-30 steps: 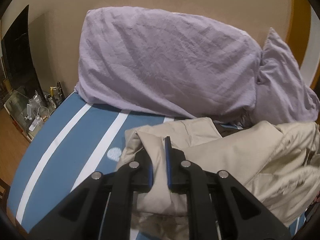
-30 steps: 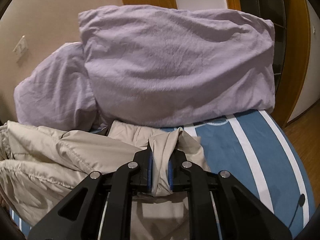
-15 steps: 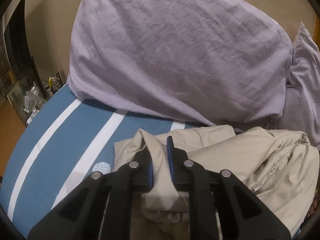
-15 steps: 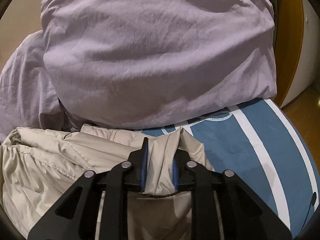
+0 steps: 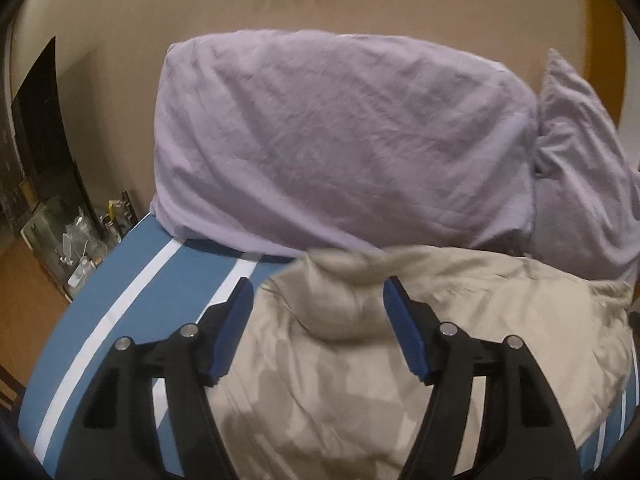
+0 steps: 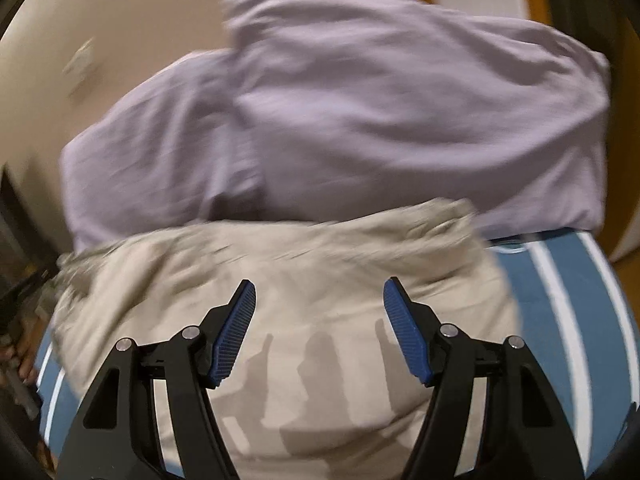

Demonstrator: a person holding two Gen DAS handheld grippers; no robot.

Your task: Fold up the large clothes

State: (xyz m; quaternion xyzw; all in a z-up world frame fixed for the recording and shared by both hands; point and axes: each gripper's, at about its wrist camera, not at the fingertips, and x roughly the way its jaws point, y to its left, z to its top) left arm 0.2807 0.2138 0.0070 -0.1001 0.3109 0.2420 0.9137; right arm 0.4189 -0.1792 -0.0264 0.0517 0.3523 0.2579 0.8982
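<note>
Jaws spread wide and empty, the left gripper (image 5: 318, 320) and right gripper (image 6: 319, 320) hover over a beige garment (image 6: 320, 304) heaped at the bed's (image 5: 120, 312) head edge against lilac pillows (image 5: 340, 140). A fold looks just laid; smoothing or regripping an edge likely comes next.

Right tool wide open over the beige garment

The right tool (image 6: 319, 292) hangs with its blue pads (image 6: 234, 334) spread apart, gripping nothing, above the garment (image 6: 304, 304) lying crumpled on the blue-and-white striped bed (image 6: 576, 312). Lilac pillows (image 6: 380, 112) are piled right behind the garment, touching its far edge. The picture is blurred.
</note>
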